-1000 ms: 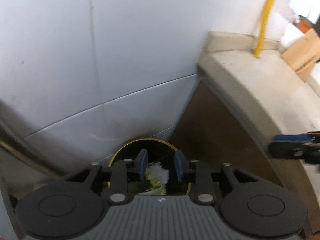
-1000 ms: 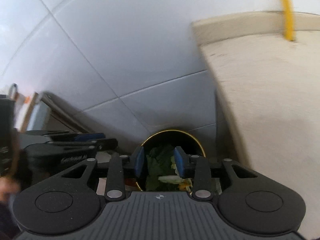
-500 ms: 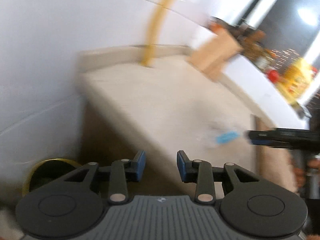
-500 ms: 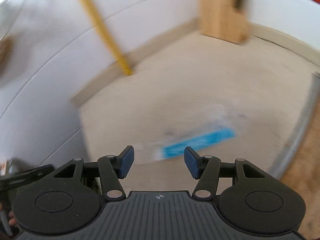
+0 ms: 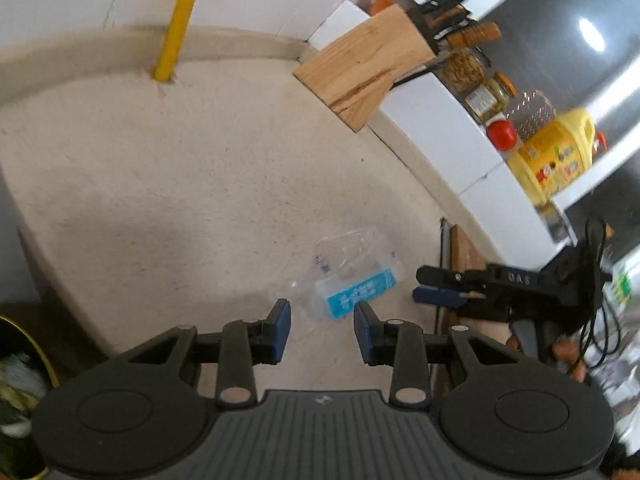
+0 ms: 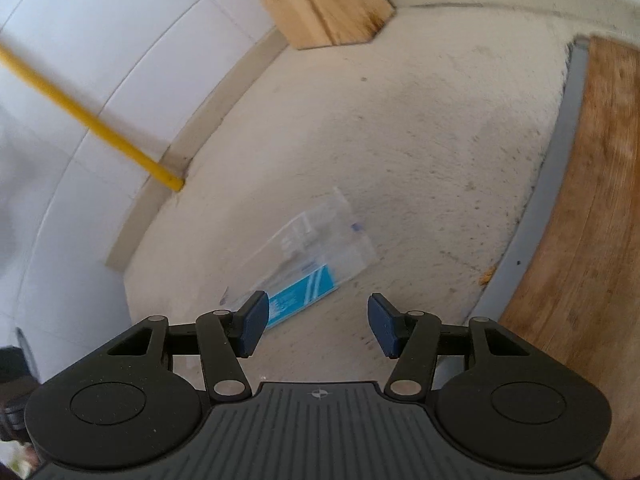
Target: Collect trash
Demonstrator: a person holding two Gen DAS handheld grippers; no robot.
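A crumpled clear plastic wrapper with a blue label (image 5: 352, 276) lies on the beige countertop (image 5: 180, 184). My left gripper (image 5: 322, 322) hovers just short of it, open and holding nothing. In the right wrist view the same wrapper (image 6: 308, 256) sits just ahead of my right gripper (image 6: 318, 320). Its jaws stand wide and are closing, with nothing between the pads. From the left wrist view, the right gripper (image 5: 440, 284) comes in from the right, beside the wrapper. A gold-rimmed bin (image 5: 16, 380) with green scraps sits below the counter's left end.
A wooden knife block (image 5: 360, 76) stands at the back by the tiled wall. A yellow pipe (image 5: 180, 20) rises from the counter's back edge. Jars and a yellow bottle (image 5: 552, 160) line a white ledge. A wooden board (image 6: 592, 200) with a metal strip borders the counter on the right.
Both grippers swung away from the bin and up over the countertop, bringing the wrapper into view. The right jaws stand wider than a second ago.
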